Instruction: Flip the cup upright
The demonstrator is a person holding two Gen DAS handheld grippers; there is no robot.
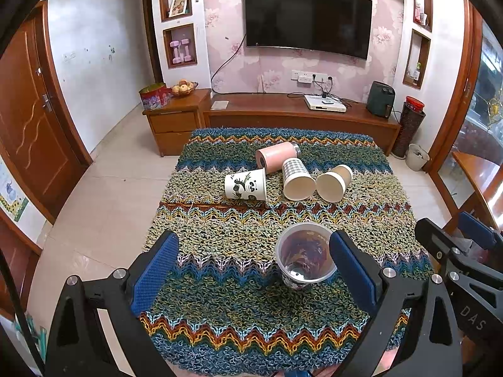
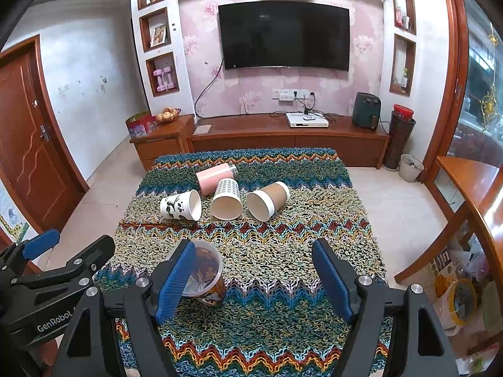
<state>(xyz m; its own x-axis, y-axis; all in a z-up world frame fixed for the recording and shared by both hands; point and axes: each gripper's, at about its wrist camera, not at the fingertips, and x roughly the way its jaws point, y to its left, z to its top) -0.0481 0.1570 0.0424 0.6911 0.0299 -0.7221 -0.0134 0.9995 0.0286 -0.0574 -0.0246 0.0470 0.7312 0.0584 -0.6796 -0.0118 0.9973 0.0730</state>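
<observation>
A clear plastic cup (image 1: pixel 305 257) stood upright on the zigzag-patterned knitted cloth (image 1: pixel 239 301), near the front of the table, mouth up; nothing could be made out inside it beyond the printed brown pattern on its wall. Farther back four containers lay on their sides, close together: a panda-print paper cup (image 1: pixel 245 185), a pink tumbler (image 1: pixel 277 155) touching it, a checked paper cup (image 1: pixel 297 179) with its empty mouth toward the cameras, and a brown-sleeved paper cup (image 1: pixel 334 182), also empty.

The left gripper (image 1: pixel 253 270) was spread wide, holding nothing, its right pad just beside the clear cup. The right gripper (image 2: pixel 255 279) was likewise wide apart and empty, its left pad in front of that cup (image 2: pixel 205 273).

The left gripper's body read "GenRobot" in the right wrist view; the right one's body showed "DAS" in the left wrist view.
</observation>
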